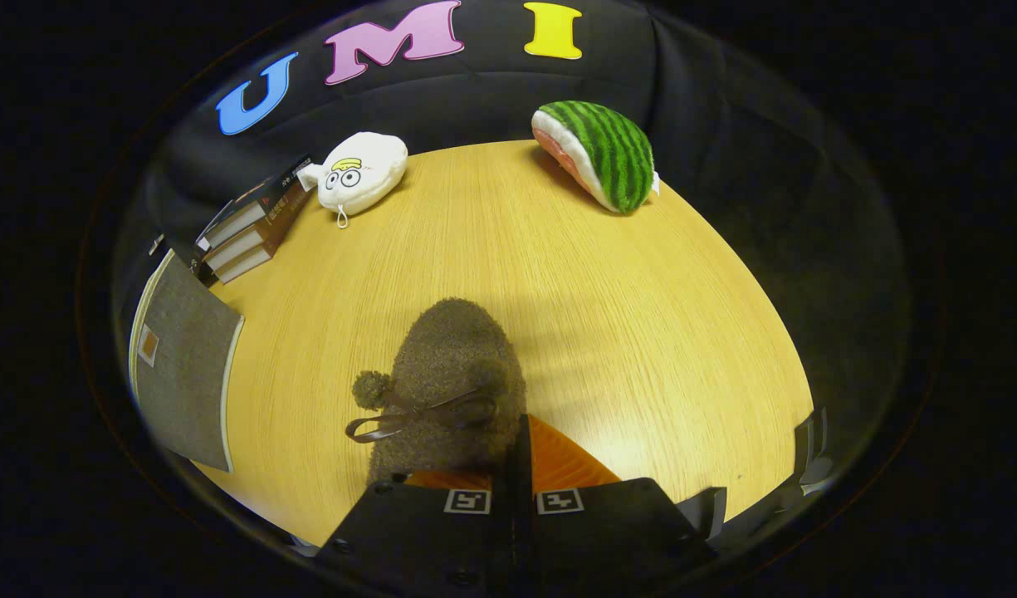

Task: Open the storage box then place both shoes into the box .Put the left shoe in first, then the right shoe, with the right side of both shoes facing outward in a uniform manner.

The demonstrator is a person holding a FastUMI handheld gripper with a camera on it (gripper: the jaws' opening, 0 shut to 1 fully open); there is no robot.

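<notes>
- Gripper (515, 465): fingers drawn close together, pinching the rear edge of a brown fuzzy slipper-style shoe with a pom-pom and a thin brown ribbon bow (450, 374); bright orange lining visible at the pinch point.
- Shoe position: held directly ahead of the fingers, toe pointing away over the round light-wood table (624, 332); contact with the tabletop versus slight lift cannot be told.
- Left or right shoe: not determinable from this view.
- Grey fabric-covered storage box with pale trim and a small orange tag (184, 374): standing at the table edge, to the left of the held shoe and well apart from it; open or closed condition not determinable here.
- Bystander items at the far side: white plush toy with cartoon eyes (363, 173), green-striped plush watermelon slice (603, 154), stack of dark-covered books (246, 228) beside the white plush.
- Progress, as judged: one shoe grasped, not yet in the box.
- Remaining, as judged: carry shoe leftward to box, insert with right side outward, repeat for second shoe.
</notes>
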